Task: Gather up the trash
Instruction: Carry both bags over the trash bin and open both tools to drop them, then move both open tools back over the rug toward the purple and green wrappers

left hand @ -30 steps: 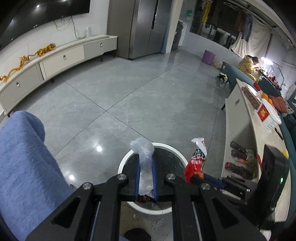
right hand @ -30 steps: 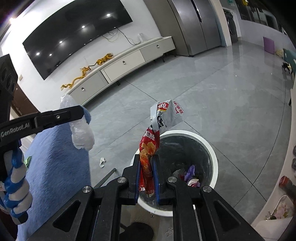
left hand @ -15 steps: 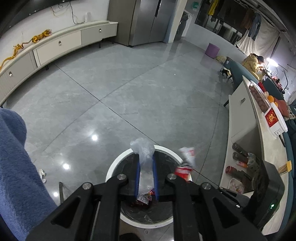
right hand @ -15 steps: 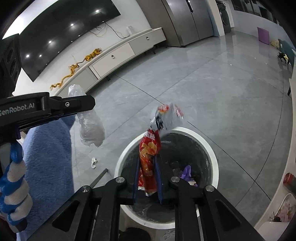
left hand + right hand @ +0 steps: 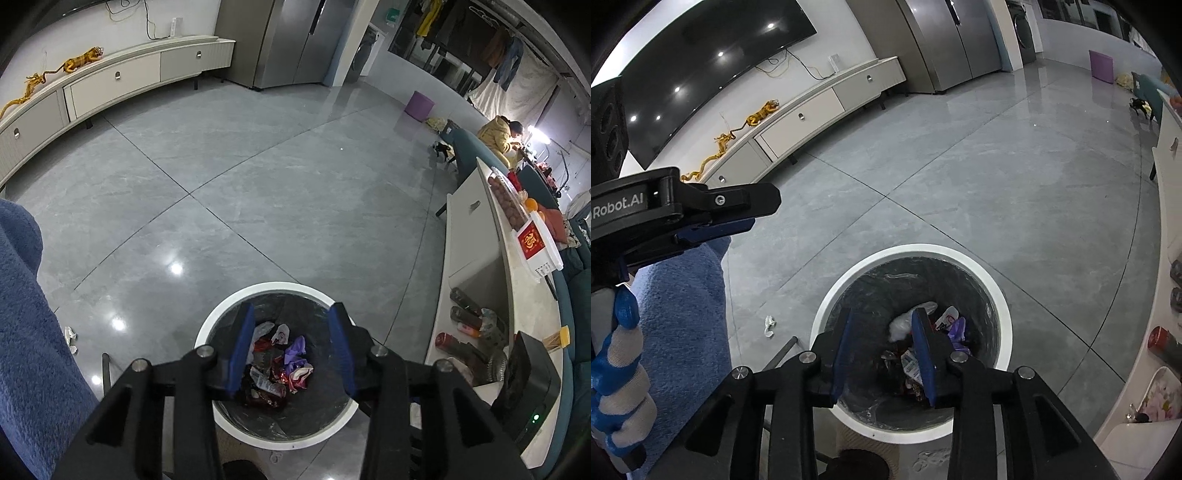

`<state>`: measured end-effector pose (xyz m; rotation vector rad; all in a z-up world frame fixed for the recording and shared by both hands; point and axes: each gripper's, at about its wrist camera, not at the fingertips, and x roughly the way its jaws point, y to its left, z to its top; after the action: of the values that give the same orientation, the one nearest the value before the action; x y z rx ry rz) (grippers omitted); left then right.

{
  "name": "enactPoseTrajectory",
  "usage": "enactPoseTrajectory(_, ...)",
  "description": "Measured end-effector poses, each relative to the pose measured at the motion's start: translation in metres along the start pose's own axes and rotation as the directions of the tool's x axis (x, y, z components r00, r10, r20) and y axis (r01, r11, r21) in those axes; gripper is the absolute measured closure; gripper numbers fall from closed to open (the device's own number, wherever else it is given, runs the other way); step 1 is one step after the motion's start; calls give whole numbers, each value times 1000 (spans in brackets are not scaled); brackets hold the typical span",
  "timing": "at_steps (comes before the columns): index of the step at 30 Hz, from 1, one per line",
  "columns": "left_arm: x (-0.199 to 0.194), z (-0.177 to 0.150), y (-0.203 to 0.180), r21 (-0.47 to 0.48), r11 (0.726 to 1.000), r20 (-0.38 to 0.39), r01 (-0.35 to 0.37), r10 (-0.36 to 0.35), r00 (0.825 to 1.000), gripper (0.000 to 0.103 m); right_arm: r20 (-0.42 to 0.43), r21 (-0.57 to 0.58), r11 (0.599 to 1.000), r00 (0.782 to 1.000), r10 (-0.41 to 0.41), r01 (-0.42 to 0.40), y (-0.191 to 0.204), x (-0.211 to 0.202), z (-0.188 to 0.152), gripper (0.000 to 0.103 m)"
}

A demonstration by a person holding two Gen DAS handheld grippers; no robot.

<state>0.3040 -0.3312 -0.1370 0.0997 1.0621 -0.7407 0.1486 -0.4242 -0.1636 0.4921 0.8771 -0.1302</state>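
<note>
You are at the drop step: both the left tool (image 5: 291, 350) and right tool (image 5: 882, 354) are opening, empty, above the bin (image 5: 221, 317). Next, fetch the white scrap (image 5: 769, 325) on the floor, left.

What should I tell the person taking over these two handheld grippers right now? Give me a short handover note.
Left gripper: jaws opening, nothing between them, held over the trash bin.
Right gripper: jaws opening, nothing between them, also over the bin.
Trash: the clear plastic bag and snack wrappers lie inside the bin with other litter.
Done: both grippers are empty and their pieces appear to be in the bin.
Left: small white scraps lie on the grey floor beside the bin, next to the blue fabric. Likely pick those up next.
</note>
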Motion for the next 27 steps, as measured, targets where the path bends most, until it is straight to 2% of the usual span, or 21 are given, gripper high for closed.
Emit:
enactPoseTrajectory(12, -58, -11, -7, 4, 1000, 71, -6, 5, 997, 62, 63, -31, 1000, 998, 2, 0, 29, -44, 0, 65)
enactPoseTrajectory(15, -75, -15, -6, 1, 1000, 93, -8, 8, 996, 54, 82, -37, 999, 997, 3, 1, 36, -56, -1, 63)
enactPoseTrajectory(19, -103, -20, -3, -7, 1000, 127, -7, 7, 992, 53, 107, -50, 999, 994, 1, 5, 49, -74, -4, 62)
enactPoseTrajectory(27, -175, -40, 16, -45, 999, 233, -20, 30, 972, 52, 170, -117, 993, 985, 21, -1, 96, -120, -7, 59)
